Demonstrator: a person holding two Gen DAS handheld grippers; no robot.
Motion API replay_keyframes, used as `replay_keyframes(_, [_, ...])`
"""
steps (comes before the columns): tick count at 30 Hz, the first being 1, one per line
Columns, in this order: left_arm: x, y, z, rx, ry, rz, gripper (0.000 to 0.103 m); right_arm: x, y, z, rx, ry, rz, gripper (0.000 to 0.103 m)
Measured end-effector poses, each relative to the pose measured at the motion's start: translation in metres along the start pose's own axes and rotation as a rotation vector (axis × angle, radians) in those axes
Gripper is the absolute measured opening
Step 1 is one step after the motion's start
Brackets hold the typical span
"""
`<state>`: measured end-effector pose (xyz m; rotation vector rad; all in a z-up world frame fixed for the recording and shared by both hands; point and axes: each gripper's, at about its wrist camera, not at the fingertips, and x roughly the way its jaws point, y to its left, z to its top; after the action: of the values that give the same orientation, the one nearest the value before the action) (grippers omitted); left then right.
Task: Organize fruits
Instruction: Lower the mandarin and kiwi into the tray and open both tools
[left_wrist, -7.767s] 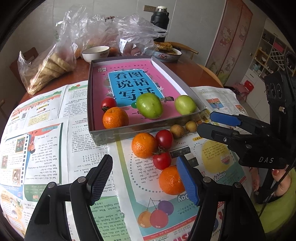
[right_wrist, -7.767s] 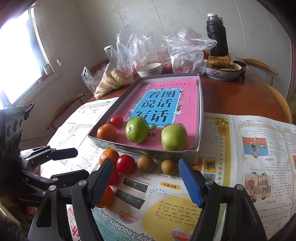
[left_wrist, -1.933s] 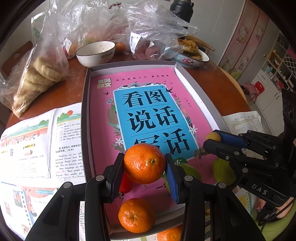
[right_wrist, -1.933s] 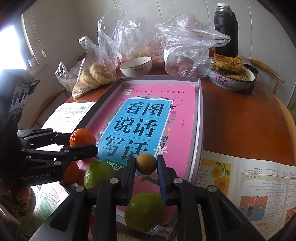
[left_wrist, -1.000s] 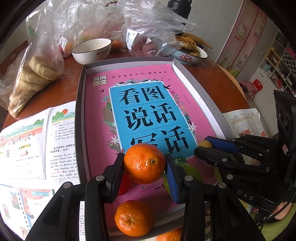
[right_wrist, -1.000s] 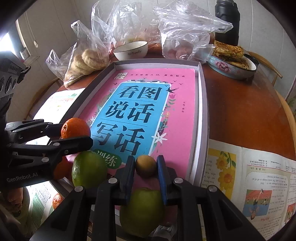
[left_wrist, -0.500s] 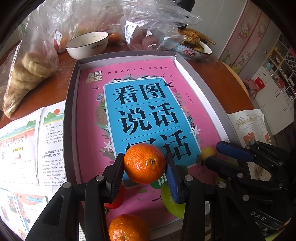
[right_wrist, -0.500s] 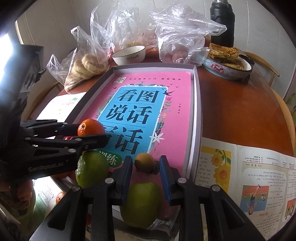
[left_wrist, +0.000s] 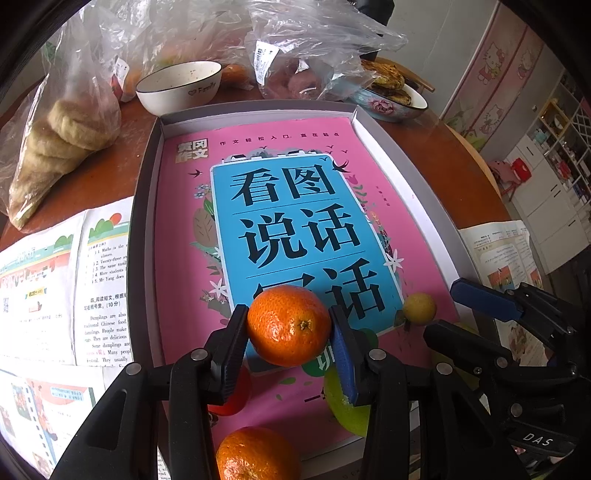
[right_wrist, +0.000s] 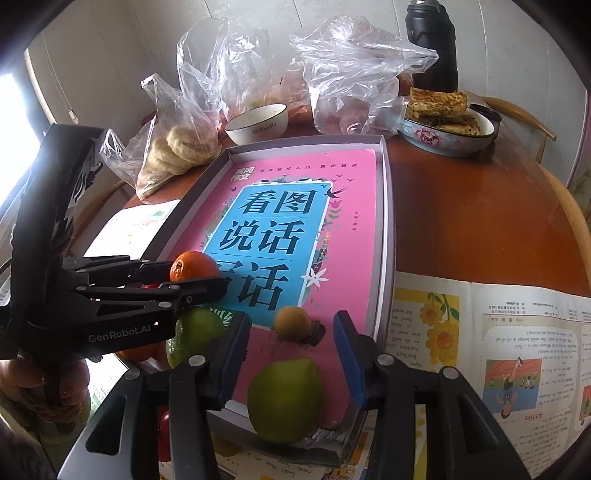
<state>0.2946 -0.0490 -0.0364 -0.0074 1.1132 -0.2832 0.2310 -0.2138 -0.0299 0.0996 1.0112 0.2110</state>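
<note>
My left gripper is shut on an orange and holds it above the near end of the grey tray, which has a pink book in it. The right gripper has its jaws opening. A small brown fruit lies on the book between the fingers, and the pads are clear of it. Two green fruits, a second orange and a red tomato sit at the tray's near edge. From the right wrist view the left gripper shows with its orange.
Behind the tray stand a white bowl, plastic bags of bread and food, a dish of flatbreads and a black flask. Newspapers cover the round wooden table on both sides of the tray.
The right jaws have spread apart and let go of the small brown fruit, which now rests on the book. The left gripper keeps its hold on the orange.
</note>
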Motion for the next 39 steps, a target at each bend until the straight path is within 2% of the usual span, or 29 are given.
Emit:
replay_keyframes(3, [-0.002, 0.001, -0.002, -0.003, -0.004, 0.001, 0.045, 0.0, 0.0, -0.001, 0.003, -0.001, 0.009, 0.048])
replay_keyframes(5, [-0.004, 0.001, -0.003, -0.004, -0.008, 0.0, 0.045, -0.001, 0.001, -0.001, 0.003, -0.003, 0.009, 0.053])
replay_keyframes(13, [-0.009, 0.002, -0.006, -0.007, -0.015, 0.005, 0.048, -0.001, 0.006, -0.002, -0.013, -0.006, -0.02, 0.06])
replay_keyframes(22, [-0.013, 0.003, -0.008, -0.007, -0.022, 0.015, 0.052, -0.004, 0.01, -0.004, -0.035, -0.018, -0.047, 0.061])
replay_keyframes(33, [-0.022, 0.006, -0.012, -0.019, -0.04, 0.027, 0.064, -0.01, 0.017, -0.005, -0.052, -0.041, -0.044, 0.061])
replay_keyframes(39, [-0.031, 0.006, -0.015, -0.019, -0.055, 0.03, 0.066, -0.014, 0.02, -0.006, -0.058, -0.049, -0.042, 0.061])
